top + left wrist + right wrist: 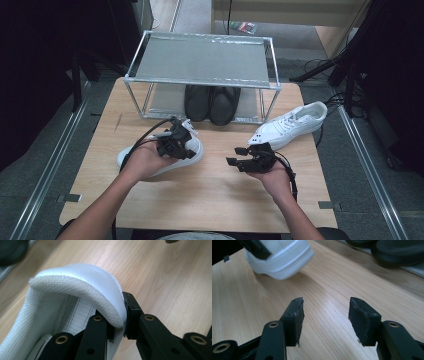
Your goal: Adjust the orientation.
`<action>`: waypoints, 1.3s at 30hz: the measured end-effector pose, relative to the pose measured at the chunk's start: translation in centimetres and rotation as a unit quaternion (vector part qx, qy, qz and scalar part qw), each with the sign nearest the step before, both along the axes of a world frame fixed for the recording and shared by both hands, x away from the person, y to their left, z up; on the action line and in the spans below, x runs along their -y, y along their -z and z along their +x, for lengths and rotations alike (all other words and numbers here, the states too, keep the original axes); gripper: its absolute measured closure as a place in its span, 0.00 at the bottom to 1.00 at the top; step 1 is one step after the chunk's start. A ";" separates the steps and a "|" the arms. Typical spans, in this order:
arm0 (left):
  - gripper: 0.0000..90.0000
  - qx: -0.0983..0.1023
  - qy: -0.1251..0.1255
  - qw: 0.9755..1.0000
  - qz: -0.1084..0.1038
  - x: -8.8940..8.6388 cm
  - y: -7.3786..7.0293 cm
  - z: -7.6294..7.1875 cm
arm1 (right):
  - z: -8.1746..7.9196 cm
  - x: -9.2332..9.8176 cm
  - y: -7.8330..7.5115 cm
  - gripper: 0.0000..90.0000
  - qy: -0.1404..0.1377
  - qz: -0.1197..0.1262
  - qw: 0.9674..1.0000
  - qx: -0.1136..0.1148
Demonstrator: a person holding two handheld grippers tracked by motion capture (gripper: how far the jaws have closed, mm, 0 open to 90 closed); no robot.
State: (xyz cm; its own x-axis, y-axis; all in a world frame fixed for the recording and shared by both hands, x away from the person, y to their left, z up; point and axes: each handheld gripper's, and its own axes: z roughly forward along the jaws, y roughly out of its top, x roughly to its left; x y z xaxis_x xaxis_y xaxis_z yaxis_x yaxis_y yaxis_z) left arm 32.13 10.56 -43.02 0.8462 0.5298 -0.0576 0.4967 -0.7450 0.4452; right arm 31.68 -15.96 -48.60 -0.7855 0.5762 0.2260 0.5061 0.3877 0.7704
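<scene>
The wooden table [210, 195] carries everything shown, with grey floor around it. At its far edge stands a metal-framed shoe rack [200, 60] with a grey mesh top shelf; on its lower shelf sits a pair of black shoes [212, 102], side by side, toes toward the person.

To the right of the rack, near the table's right edge, a white sneaker [292, 125] with laces lies at an angle, toe pointing toward the near centre of the table. Its mate, a second white sneaker [192, 152], is at the left centre of the table, in front of the rack and well apart from the first.

The left tongs [172, 145], held in the person's left hand [145, 162], are clamped on this second sneaker: the left gripper view shows one black jaw inside the shoe and the other outside, pinching the padded collar [100, 290] between them.

The right tongs [248, 157], held in the right hand [275, 175], hang low above bare wood just in front of the first sneaker's toe. Their jaws stand wide apart with nothing between them, as the right gripper view shows.
</scene>
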 end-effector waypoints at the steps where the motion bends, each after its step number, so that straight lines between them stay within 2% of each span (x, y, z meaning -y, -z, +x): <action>1: 0.92 0.002 0.007 1.000 -0.006 0.6 0.2 -0.2 | 0.0 0.1 0.0 0.52 0.001 -0.001 1.000 0.000; 6: 0.92 -0.009 0.032 0.999 -0.010 2.8 1.3 -0.1 | -0.3 0.5 0.1 0.52 0.010 -0.001 1.000 -0.001; 9: 0.91 -0.027 0.039 0.999 -0.013 4.0 2.3 0.1 | -0.4 0.8 0.1 0.52 0.014 -0.002 1.000 -0.003; 13: 0.91 -0.039 0.035 0.998 -0.019 4.8 3.5 0.7 | -0.5 1.1 0.2 0.52 0.020 -0.001 1.000 -0.002; 20: 0.88 -0.043 0.037 0.998 -0.008 5.7 4.8 1.0 | -0.8 1.7 0.3 0.52 0.030 -0.005 1.000 -0.006; 22: 0.88 -0.048 0.038 0.998 -0.012 5.5 4.7 1.1 | -0.9 1.7 0.3 0.52 0.031 -0.006 0.999 -0.005; 24: 0.86 -0.054 0.032 0.998 -0.028 5.3 4.7 1.3 | -1.0 1.8 0.3 0.52 0.032 -0.007 0.999 -0.005; 25: 0.84 -0.063 0.029 0.997 -0.038 5.1 4.6 1.3 | -1.0 1.8 0.3 0.52 0.032 -0.007 0.999 -0.005; 28: 0.75 -0.073 0.022 0.996 -0.047 5.0 4.4 1.3 | -0.9 1.8 0.4 0.52 0.032 -0.006 0.999 -0.006; 32: 0.70 -0.053 0.025 0.997 -0.048 4.7 3.6 0.9 | -0.9 1.8 0.4 0.52 0.030 -0.005 1.000 -0.008; 35: 0.67 -0.045 0.011 0.996 -0.078 3.7 2.7 0.8 | -0.8 1.8 0.4 0.52 0.027 -0.005 1.000 -0.007; 39: 0.62 -0.031 -0.006 0.995 -0.096 2.0 1.5 0.7 | -0.7 1.6 0.3 0.52 0.027 -0.002 1.000 -0.007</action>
